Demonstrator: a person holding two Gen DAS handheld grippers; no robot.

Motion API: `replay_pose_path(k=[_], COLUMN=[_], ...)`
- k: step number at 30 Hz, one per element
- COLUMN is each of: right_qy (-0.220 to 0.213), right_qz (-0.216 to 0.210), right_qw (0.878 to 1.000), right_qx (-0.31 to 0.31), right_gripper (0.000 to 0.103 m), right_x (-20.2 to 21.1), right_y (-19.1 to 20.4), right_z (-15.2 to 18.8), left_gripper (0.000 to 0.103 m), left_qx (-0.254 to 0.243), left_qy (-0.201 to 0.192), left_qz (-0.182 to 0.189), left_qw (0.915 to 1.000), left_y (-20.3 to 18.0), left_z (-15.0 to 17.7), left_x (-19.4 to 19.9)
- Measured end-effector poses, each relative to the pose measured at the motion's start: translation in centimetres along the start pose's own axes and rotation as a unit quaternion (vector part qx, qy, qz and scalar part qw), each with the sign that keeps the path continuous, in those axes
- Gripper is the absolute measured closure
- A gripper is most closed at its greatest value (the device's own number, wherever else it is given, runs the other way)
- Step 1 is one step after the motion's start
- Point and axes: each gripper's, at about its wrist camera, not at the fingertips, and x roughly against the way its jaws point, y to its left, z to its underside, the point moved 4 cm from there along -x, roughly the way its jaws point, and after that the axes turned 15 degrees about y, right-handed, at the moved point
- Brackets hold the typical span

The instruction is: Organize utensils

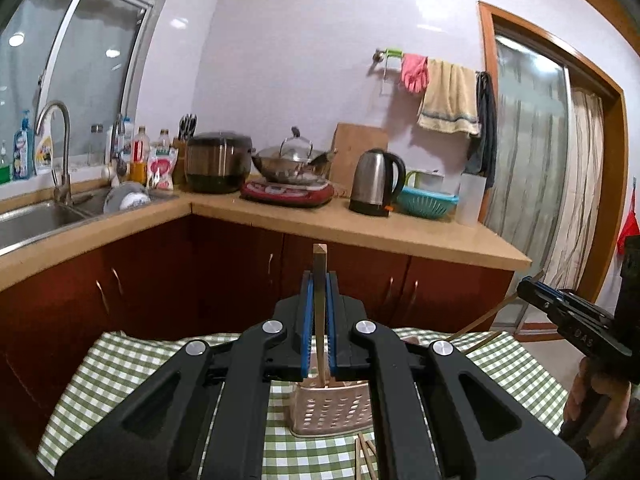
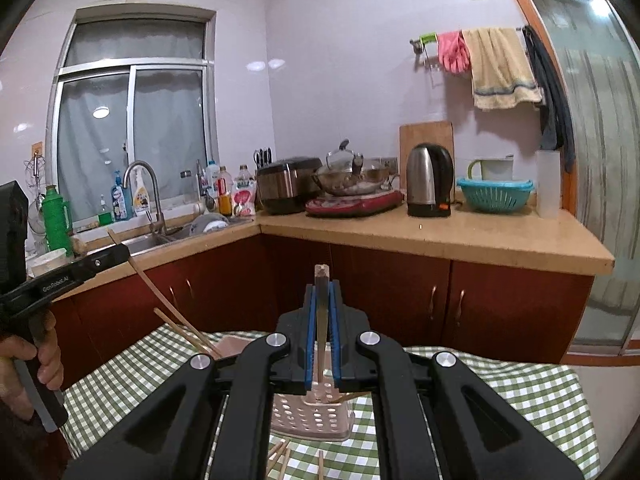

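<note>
My left gripper (image 1: 320, 280) is shut on a wooden chopstick (image 1: 320, 256) that stands upright between the blue pads, its lower end over the pink perforated utensil holder (image 1: 328, 408). The right gripper (image 2: 322, 288) is likewise shut on an upright chopstick (image 2: 322, 274) above the same holder (image 2: 308, 416). Each gripper shows in the other's view: the right gripper (image 1: 524, 288) at the right edge with its slanted chopstick (image 1: 480, 318), the left gripper (image 2: 124, 252) at the left edge with its chopstick (image 2: 160, 300). Loose chopsticks (image 2: 280, 456) lie on the cloth before the holder.
The holder stands on a table with a green checked cloth (image 2: 520, 392). Beyond it are red cabinets (image 2: 400, 292) and a counter (image 2: 440, 236) with a sink, rice cooker, wok, kettle (image 2: 430, 184) and teal basket. A hand (image 2: 44, 360) grips the left handle.
</note>
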Motion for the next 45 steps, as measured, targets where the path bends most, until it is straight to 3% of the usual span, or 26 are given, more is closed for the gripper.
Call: replay_pose_path(k=[11, 17, 18, 21, 22, 25, 28, 37, 45], right_qy=[0.057, 0.068, 0.068, 0.069, 0.071, 0.064, 0.050, 0.013, -0.023], right_qz=[-0.015, -0.017, -0.017, -0.019, -0.021, -0.015, -0.016, -0.007, 0.002], right_qw=[0.998, 0.997, 0.997, 0.997, 0.997, 0.998, 0.999, 1.000, 1.000], right_qx=[-0.012, -0.011, -0.012, -0.016, -0.017, -0.016, -0.011, -0.003, 0.012], right_gripper=[0.096, 0.096, 0.096, 0.096, 0.093, 0.071, 0.063, 0.057, 0.057], right_x=[-5.2, -6.1, -6.2, -6.4, -6.5, -6.4, -5.8, -3.5, 0.0], right_y=[-0.4, -0.3, -0.3, -0.5, -0.5, -0.5, -0.3, 0.0, 0.7], right_z=[2.0, 2.5, 2.5, 2.6, 2.6, 2.5, 2.1, 1.3, 1.8], left_gripper=[0.097, 0.095, 0.092, 0.067, 0.065, 0.056, 0.047, 0.038, 0.030], left_qx=[0.008, 0.012, 0.013, 0.024, 0.028, 0.022, 0.015, 0.014, -0.009], left_qy=[0.064, 0.079, 0.082, 0.085, 0.085, 0.082, 0.078, 0.055, 0.005], left_qz=[0.009, 0.008, 0.006, 0.007, 0.013, 0.013, 0.016, 0.040, 0.033], left_qw=[0.9978, 0.9968, 0.9965, 0.9960, 0.9959, 0.9963, 0.9967, 0.9976, 0.9994], left_y=[0.7, 1.3, 1.3, 1.6, 1.6, 1.2, 0.7, -0.3, -1.8], left_z=[2.8, 3.4, 3.5, 3.6, 3.6, 3.5, 3.3, 2.0, 1.3], left_x=[-6.0, -7.3, -7.5, -7.8, -7.9, -7.8, -7.8, -6.8, -3.5])
